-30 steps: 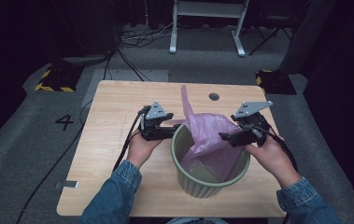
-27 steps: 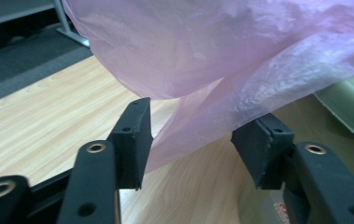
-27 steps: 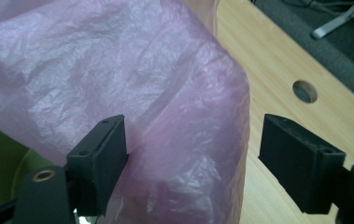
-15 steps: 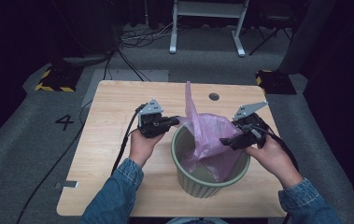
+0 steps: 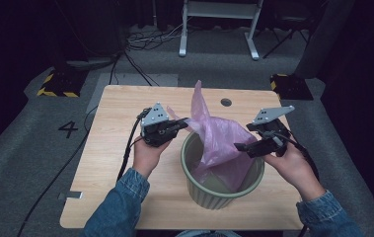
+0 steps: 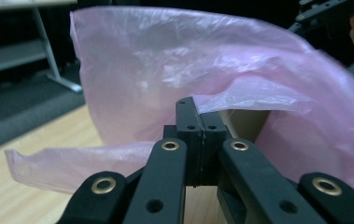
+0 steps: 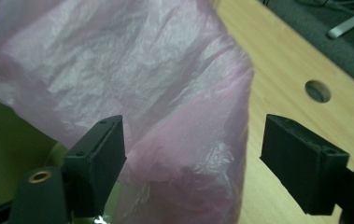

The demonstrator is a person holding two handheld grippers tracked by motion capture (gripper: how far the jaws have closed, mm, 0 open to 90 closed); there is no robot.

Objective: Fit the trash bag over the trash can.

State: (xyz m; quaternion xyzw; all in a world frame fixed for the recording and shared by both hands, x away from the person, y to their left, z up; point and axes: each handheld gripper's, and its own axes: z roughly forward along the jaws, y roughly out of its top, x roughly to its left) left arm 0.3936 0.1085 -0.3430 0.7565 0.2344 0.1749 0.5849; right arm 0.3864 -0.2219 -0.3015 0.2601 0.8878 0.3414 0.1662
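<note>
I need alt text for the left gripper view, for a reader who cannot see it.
The left gripper, jaws shut, pinches the edge of a pink plastic bag that billows up ahead. Pale wooden table lies lower left; the other gripper and hand appear top right.

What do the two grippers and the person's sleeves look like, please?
Both the left gripper and the right gripper are black, each topped by a grey three-cornered plate with small dark holes. Their jaws end in blocky black pads on arms with brass-coloured rivets. A black cable trails from the left one. The sleeves are blue denim.
</note>
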